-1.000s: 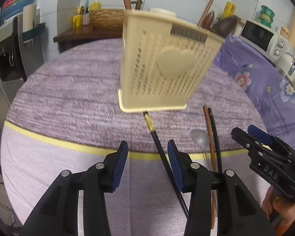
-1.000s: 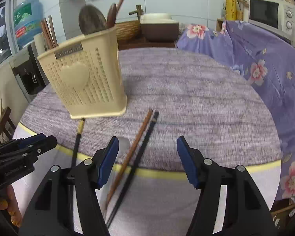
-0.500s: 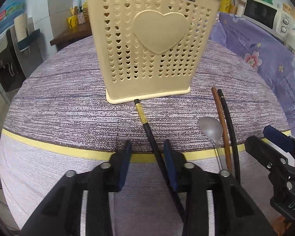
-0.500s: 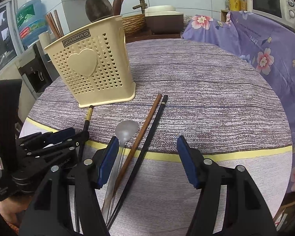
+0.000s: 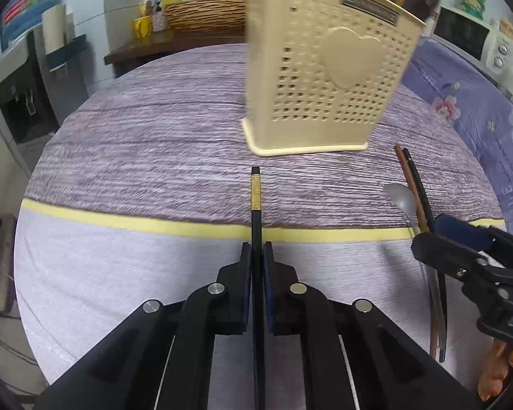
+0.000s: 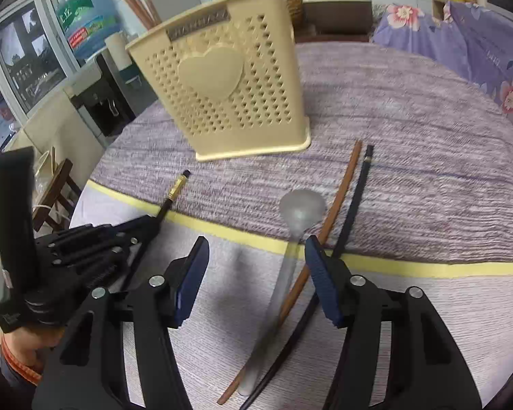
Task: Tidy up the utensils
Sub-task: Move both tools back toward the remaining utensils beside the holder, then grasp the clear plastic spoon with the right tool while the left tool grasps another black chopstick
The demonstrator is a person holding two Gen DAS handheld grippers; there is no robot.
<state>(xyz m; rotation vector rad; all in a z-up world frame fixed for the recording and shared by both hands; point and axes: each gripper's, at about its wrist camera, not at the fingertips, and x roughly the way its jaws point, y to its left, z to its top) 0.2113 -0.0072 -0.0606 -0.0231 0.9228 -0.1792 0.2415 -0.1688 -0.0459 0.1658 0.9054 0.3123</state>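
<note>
A cream perforated utensil holder [image 5: 325, 85] [image 6: 222, 85] stands upright on the round table, with spoons and chopsticks in it. My left gripper [image 5: 256, 253] [image 6: 150, 222] is shut on a black chopstick with a gold band [image 5: 255, 205] [image 6: 176, 189], whose tip points at the holder's base. To its right lie a pale grey spoon [image 6: 301, 208] [image 5: 402, 198], a brown chopstick [image 6: 342, 188] and a second black chopstick [image 6: 359, 184]. My right gripper [image 6: 256, 244] [image 5: 437, 235] hovers low over them with its jaws closing. The spoon's handle and the brown chopstick lie between its pads, which are not pressing.
The tablecloth [image 5: 154, 136] is purple-grey with a yellow stripe [image 5: 119, 222] near the front edge. A purple floral cloth [image 6: 478, 51] covers furniture at the right. A water dispenser [image 6: 95, 102] and a wooden chair [image 6: 51, 188] stand off the table's left side.
The left jaws have shut on the gold-banded black chopstick. The right gripper has dropped closer to the spoon and the two chopsticks, with its jaws slightly narrower.
</note>
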